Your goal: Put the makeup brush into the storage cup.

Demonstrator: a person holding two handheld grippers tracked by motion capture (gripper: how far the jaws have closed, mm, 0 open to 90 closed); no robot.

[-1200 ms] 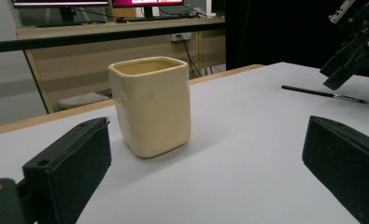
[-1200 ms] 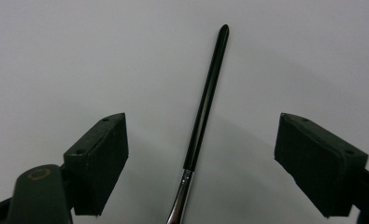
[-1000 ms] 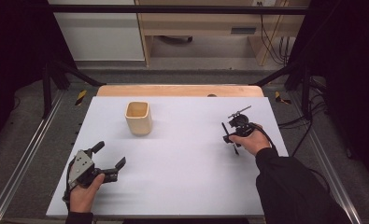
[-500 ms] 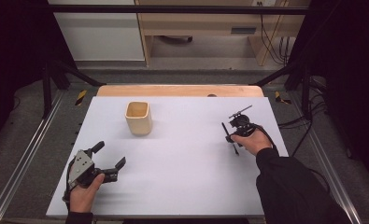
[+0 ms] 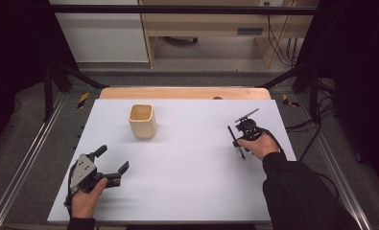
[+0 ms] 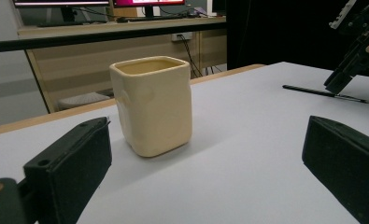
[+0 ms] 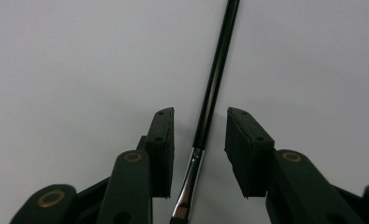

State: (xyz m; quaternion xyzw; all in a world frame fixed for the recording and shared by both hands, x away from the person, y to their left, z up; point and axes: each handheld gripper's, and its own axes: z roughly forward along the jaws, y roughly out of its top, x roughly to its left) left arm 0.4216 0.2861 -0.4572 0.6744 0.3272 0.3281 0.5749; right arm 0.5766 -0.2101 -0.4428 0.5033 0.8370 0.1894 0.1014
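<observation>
My right gripper [image 7: 200,140] straddles a thin paintbrush [image 7: 215,79] lying flat on the white desk [image 5: 187,167]; its fingers [image 7: 161,140] have just been closing on it but do not yet touch. It looks light, stiff and apt to roll, so I'd pinch by the metal collar [image 7: 191,172]. My left gripper [image 5: 108,165] rests released, well apart.

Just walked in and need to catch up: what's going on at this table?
A person holds a gripper in each hand over a white table. The right gripper points down over a thin black paintbrush lying flat, and its jaws have just been closing on either side of the brush, with gaps left on both sides. The left gripper rests open near the front edge, facing a cream cup standing upright.
</observation>
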